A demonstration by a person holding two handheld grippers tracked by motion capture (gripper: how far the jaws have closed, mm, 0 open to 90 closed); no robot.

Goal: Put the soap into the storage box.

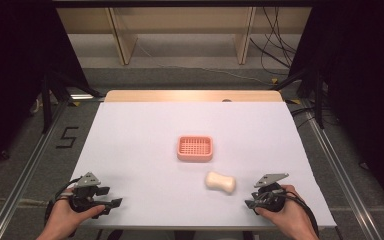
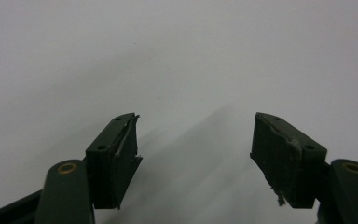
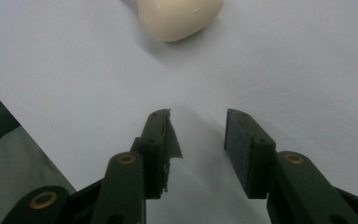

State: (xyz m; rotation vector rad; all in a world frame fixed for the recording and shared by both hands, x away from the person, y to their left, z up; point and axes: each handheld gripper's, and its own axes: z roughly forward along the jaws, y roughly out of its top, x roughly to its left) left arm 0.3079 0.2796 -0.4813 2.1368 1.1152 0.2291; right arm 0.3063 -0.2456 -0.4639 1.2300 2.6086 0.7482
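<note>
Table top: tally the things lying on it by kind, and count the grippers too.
Soap bars: 1, the cream soap, lying beside the dish and apart from it
Soap dishes: 1, the pink dish, with nothing in it
Grippers: 2, the left gripper and the right gripper, both open with nothing between the jaws
Total: 4

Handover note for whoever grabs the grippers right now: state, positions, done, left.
Left gripper: open, empty, low over the white table cover at its near left corner.
Right gripper: open, empty, near right, jaws aimed toward the soap.
Soap bar: cream, lying on the cover just left of the right gripper, untouched.
Pink soap dish: mid-table, empty, beyond the soap.
Done: nothing yet.
Left: likely grasp the soap with the right gripper and set it in the dish.
</note>
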